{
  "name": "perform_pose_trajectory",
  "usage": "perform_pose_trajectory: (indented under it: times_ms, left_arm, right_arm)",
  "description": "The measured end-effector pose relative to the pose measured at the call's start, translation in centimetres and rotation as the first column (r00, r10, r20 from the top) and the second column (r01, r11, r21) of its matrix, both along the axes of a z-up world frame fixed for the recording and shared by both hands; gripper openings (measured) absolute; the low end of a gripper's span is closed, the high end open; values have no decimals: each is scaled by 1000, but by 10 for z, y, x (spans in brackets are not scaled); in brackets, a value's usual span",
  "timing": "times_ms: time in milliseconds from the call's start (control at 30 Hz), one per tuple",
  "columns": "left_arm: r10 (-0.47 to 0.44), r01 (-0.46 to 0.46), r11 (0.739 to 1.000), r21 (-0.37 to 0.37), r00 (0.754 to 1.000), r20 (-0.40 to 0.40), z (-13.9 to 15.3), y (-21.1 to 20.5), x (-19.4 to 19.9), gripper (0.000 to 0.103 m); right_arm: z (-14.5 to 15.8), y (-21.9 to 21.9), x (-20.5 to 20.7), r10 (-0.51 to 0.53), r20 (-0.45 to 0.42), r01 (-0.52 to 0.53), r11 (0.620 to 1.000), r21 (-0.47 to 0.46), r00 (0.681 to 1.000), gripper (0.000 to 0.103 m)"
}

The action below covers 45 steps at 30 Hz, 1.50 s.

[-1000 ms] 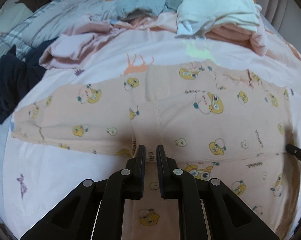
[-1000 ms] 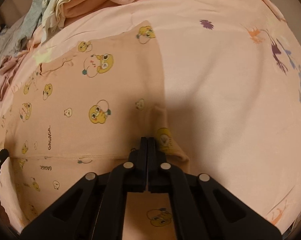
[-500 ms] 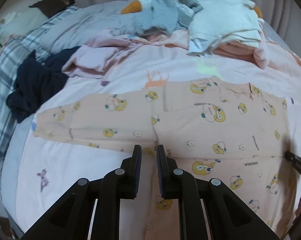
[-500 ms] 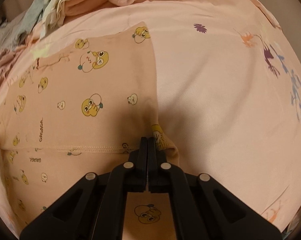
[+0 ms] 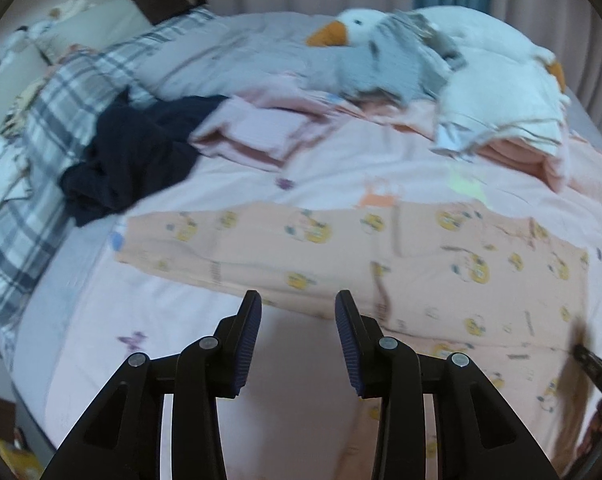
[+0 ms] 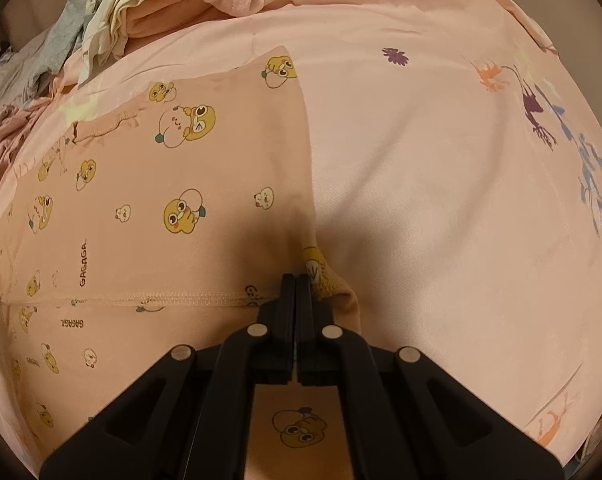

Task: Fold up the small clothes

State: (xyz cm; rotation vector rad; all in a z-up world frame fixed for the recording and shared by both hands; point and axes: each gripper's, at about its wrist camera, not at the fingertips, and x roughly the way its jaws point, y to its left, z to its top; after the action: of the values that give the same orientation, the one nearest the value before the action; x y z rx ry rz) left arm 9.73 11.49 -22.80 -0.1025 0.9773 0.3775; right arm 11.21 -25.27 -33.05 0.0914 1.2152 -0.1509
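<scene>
A peach child's garment with yellow cartoon prints lies flat on the pink bedsheet, one long part stretched out to the left. My left gripper is open and empty, raised above the sheet in front of the garment's near edge. My right gripper is shut on the garment's right-hand edge, where the fabric bunches at the fingertips. The garment fills the left half of the right wrist view. The right gripper's tip shows at the far right of the left wrist view.
At the back of the bed lie a pink cloth pile, a dark navy garment, a goose plush and stacked cream and peach clothes. A plaid blanket hangs at the left edge. The same stack shows in the right wrist view.
My left gripper has let go of the garment, opened wide, and pulled up and back to the left. My right gripper has stayed shut on the edge, nearly still.
</scene>
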Motion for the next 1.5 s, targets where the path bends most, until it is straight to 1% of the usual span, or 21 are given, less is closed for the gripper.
perform_pose_trajectory:
  times_ms: [67,167,200,233,300,367,600,700,767,800,900,1000,1033,1100,1133,1200,1300,1333,1433,1467,1500]
  left_arm:
    - [23,-23,1000,7,1000,4,3,9,-2,38]
    - [69,-68,998,-14,998,11,6,26,-5,39]
    - [76,-76,997,-19,997,16,7,30,-6,43]
    - [82,-82,996,-23,996,21,8,33,-7,50]
    - [89,-88,996,-35,995,37,10,38,-9,55]
    - [92,-90,995,-46,995,43,11,43,-9,55]
    - [106,-105,993,-63,994,25,5,63,-2,55]
    - [119,-118,992,-36,993,20,3,70,0,55]
    - [124,-124,992,-34,992,12,1,75,4,55]
    - [127,-127,991,-42,992,10,-1,78,5,56]
    - [160,-160,981,-108,987,-9,-13,93,13,69]
    - [202,-206,962,-180,979,-40,-38,115,23,69]
    - [212,-221,953,-206,975,-64,-49,124,27,69]
    - [231,-244,918,-314,970,-77,-69,146,30,69]
    - [256,-272,885,-377,962,-94,-80,160,30,69]
    - [318,-345,826,-446,938,-137,-96,181,28,69]
    - [370,-390,759,-521,917,-146,-112,205,23,69]
    - [388,-395,737,-549,912,-136,-114,212,20,69]
    - [416,-380,690,-616,905,-92,-115,223,14,69]
    - [427,-377,669,-640,900,-83,-116,227,13,69]
    - [446,-376,640,-670,892,-74,-118,232,11,69]
  right_arm:
    - [0,-1,-1,-16,6,16,1000,6,1000,0]
    - [-1,2,1,-28,8,28,1000,-10,1000,0]
    - [-1,4,0,-27,8,27,999,-21,1000,0]
    - [-1,5,0,-24,9,24,999,-31,1000,0]
    - [0,8,-4,-21,10,21,999,-45,1000,0]
    - [0,9,-5,-24,10,24,999,-49,1000,0]
    - [2,15,-12,-45,17,46,997,-69,999,0]
    - [1,18,-12,-53,17,54,995,-86,998,0]
    - [2,20,-14,-57,16,58,994,-94,998,0]
    - [2,21,-15,-57,15,59,994,-97,998,0]
    - [2,22,-15,-51,7,51,993,-102,999,0]
    - [3,22,-10,-45,-14,43,993,-108,999,0]
    - [3,21,-10,-47,-17,45,993,-106,999,0]
    - [3,18,-5,-54,-19,52,994,-97,998,0]
    - [3,17,-5,-58,-18,57,994,-91,998,0]
    - [3,16,-4,-72,-10,71,994,-78,997,0]
    - [2,14,-4,-91,-1,91,994,-68,996,0]
    - [2,13,-4,-95,0,95,993,-67,995,0]
    - [0,13,-2,-102,2,102,992,-70,995,0]
    - [0,13,0,-105,2,104,992,-70,995,0]
    - [-1,12,1,-106,0,106,992,-71,994,0]
